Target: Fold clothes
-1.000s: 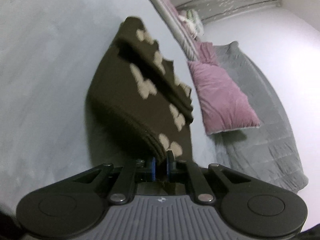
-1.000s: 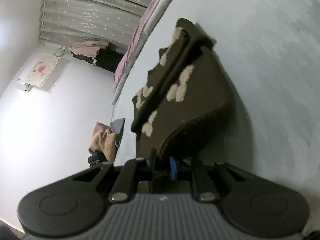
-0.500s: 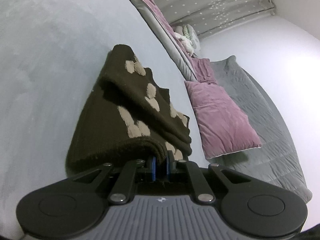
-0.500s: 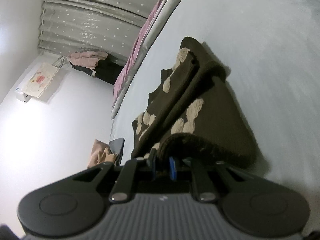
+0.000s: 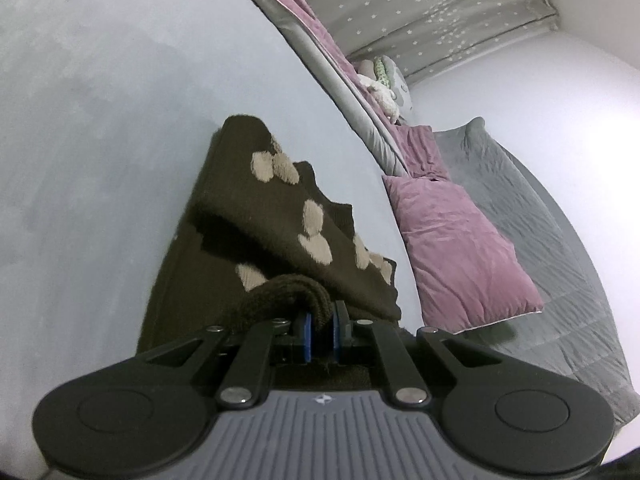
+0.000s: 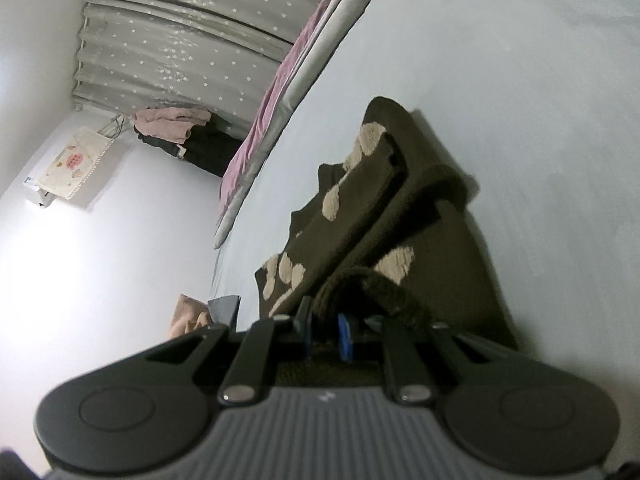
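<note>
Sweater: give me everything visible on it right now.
The sweater is dark brown, fuzzy knit, with beige blotches. It lies partly folded on the pale bed, one layer doubled over the body, making a ridge. Its near hem is rolled and lifted; the left tongs and right tongs are each shut on that edge. The far end rests flat. Nothing else touches it.

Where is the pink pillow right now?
In the left wrist view, the pink pillow lies on the right, on the grey quilt, just beyond the edge of the pale surface where the brown sweater lies.
</note>
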Demonstrator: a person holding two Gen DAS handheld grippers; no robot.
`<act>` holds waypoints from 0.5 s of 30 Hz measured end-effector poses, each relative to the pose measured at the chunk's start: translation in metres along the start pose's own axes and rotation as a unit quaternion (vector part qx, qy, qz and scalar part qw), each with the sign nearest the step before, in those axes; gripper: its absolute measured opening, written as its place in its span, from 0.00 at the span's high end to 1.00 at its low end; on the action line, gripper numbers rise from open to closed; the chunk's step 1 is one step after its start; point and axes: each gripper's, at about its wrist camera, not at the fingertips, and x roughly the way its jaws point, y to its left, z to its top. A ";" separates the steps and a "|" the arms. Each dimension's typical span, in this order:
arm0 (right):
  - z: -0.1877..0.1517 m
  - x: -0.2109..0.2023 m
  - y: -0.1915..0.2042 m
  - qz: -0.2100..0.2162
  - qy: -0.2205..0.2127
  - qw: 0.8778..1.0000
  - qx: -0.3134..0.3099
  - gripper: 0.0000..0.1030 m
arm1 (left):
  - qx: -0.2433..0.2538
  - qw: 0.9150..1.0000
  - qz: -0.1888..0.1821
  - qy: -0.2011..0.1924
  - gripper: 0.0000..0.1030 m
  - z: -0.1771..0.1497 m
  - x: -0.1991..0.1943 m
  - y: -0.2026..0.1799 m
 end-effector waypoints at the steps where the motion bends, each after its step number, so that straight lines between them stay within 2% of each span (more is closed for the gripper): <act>1: 0.002 0.002 0.000 -0.001 0.000 1.000 -0.001 0.88 | 0.002 1.000 0.002 -0.001 0.93 0.002 0.002 -0.001; 15: 0.036 0.025 0.009 -0.009 -0.004 1.000 -0.012 0.88 | 0.009 1.000 0.013 -0.010 0.93 0.035 0.029 -0.004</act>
